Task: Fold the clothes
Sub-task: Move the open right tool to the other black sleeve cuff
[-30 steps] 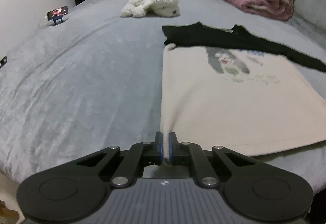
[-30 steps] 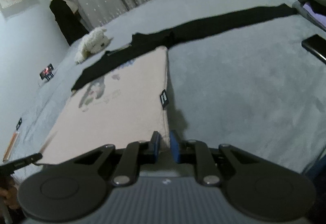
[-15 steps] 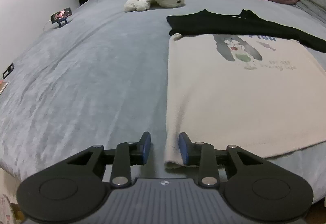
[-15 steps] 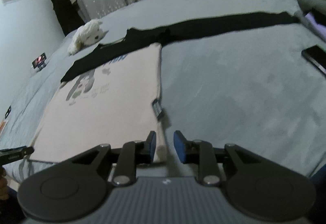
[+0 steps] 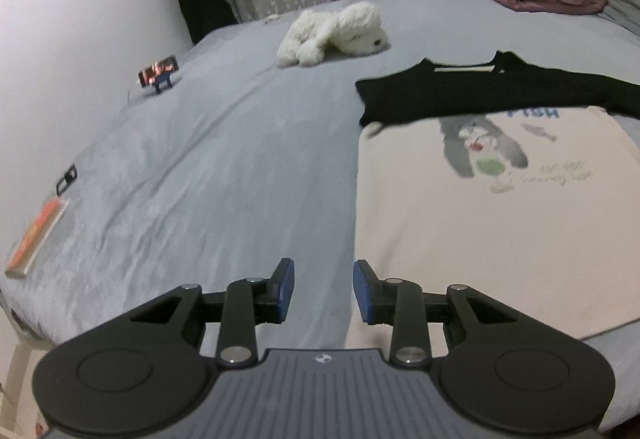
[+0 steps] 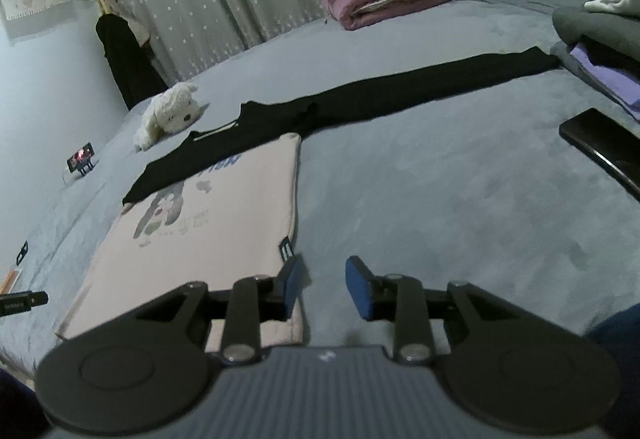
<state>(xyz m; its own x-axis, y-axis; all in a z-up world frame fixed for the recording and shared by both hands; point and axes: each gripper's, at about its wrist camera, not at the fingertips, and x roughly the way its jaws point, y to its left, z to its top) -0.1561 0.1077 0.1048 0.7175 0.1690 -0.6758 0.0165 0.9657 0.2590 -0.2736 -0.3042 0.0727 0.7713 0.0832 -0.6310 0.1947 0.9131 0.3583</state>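
Left gripper (image 5: pixel 323 289) jaws apart, nothing between them, over bare grey bed (image 5: pixel 200 179) just off the cream shirt's (image 5: pixel 480 219) left edge. Right gripper (image 6: pixel 322 287) jaws just been opening, empty, off the shirt's right edge; left pad over the hem corner. Shirt lies flat, black top (image 6: pixel 360 95) across its far end, sleeve running to 2 o'clock. Open bed left and right; plush toy (image 5: pixel 336 33) at 12, phone (image 6: pixel 600 145) at 3.

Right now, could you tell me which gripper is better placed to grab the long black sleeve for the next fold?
Right, probably. The black sleeve stretches across the bed on the right gripper's side, beyond the cream panel. The left gripper sits at the panel's opposite edge. Both have just opened, holding nothing.
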